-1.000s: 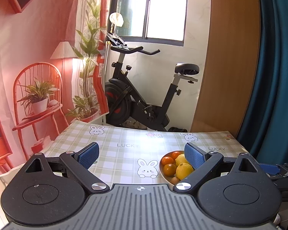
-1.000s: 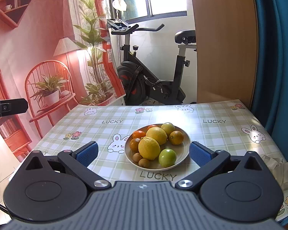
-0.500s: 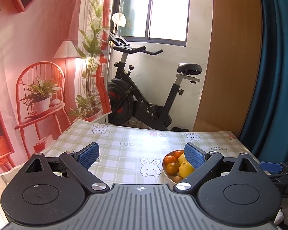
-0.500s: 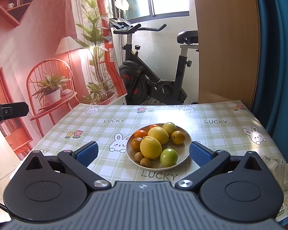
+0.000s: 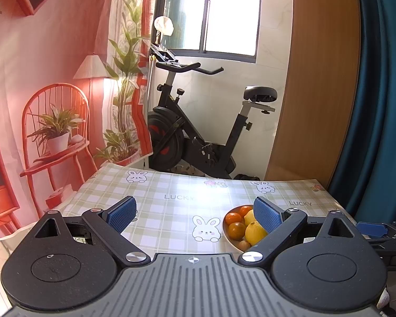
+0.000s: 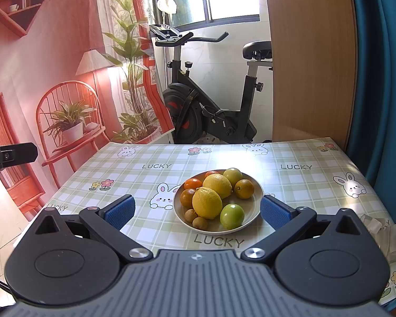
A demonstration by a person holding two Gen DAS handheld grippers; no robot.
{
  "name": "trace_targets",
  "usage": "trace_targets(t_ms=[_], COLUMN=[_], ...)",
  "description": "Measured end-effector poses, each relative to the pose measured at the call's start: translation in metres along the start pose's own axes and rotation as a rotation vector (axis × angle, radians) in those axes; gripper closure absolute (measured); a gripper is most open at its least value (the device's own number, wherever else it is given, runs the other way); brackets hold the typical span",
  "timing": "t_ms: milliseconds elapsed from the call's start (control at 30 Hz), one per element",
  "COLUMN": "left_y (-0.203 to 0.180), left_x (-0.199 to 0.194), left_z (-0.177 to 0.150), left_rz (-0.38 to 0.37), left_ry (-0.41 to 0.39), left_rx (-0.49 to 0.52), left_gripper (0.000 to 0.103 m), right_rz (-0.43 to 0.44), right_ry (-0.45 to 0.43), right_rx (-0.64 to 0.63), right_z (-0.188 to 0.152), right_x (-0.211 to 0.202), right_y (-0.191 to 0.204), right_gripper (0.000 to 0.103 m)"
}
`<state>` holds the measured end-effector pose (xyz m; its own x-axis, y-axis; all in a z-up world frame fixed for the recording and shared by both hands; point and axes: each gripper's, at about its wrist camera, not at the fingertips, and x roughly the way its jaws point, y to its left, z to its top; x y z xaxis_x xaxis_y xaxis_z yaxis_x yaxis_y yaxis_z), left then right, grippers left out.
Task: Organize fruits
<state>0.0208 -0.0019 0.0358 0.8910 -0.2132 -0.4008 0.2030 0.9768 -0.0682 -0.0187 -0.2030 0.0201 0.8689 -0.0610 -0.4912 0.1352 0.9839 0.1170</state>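
Note:
A round plate [image 6: 254,207] on the checked tablecloth holds two lemons [image 6: 207,202], several oranges [image 6: 244,188], a green fruit [image 6: 231,216] and two small brown fruits [image 6: 199,222]. My right gripper [image 6: 196,210] is open and empty, just short of the plate's near edge. My left gripper [image 5: 194,215] is open and empty, to the left of the plate [image 5: 228,236], whose right part is hidden behind its right finger. The right gripper shows at the right edge of the left wrist view [image 5: 375,229].
A crumpled clear plastic wrapper [image 6: 382,231] lies at the table's right front edge. An exercise bike [image 6: 211,116] stands beyond the far table edge, beside a wooden panel [image 6: 309,60] and a teal curtain [image 6: 382,66]. A printed backdrop hangs left.
Both grippers drifted slightly; the plate sits a little further right and lower in the left wrist view. Both stay open and empty.

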Motion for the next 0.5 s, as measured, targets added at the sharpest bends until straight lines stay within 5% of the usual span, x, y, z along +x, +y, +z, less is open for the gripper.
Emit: trace_targets(t_ms=[500], left_y=[0.0006], left_x=[0.0007], left_z=[-0.0009], left_rz=[-0.002], left_ry=[0.003], left_rx=[-0.007], left_gripper=[0.006], right_rz=[0.0], right_ry=[0.0], right_rx=[-0.002], right_z=[0.0002], right_x=[-0.0003], right_y=[0.0005], right_gripper=[0.0])
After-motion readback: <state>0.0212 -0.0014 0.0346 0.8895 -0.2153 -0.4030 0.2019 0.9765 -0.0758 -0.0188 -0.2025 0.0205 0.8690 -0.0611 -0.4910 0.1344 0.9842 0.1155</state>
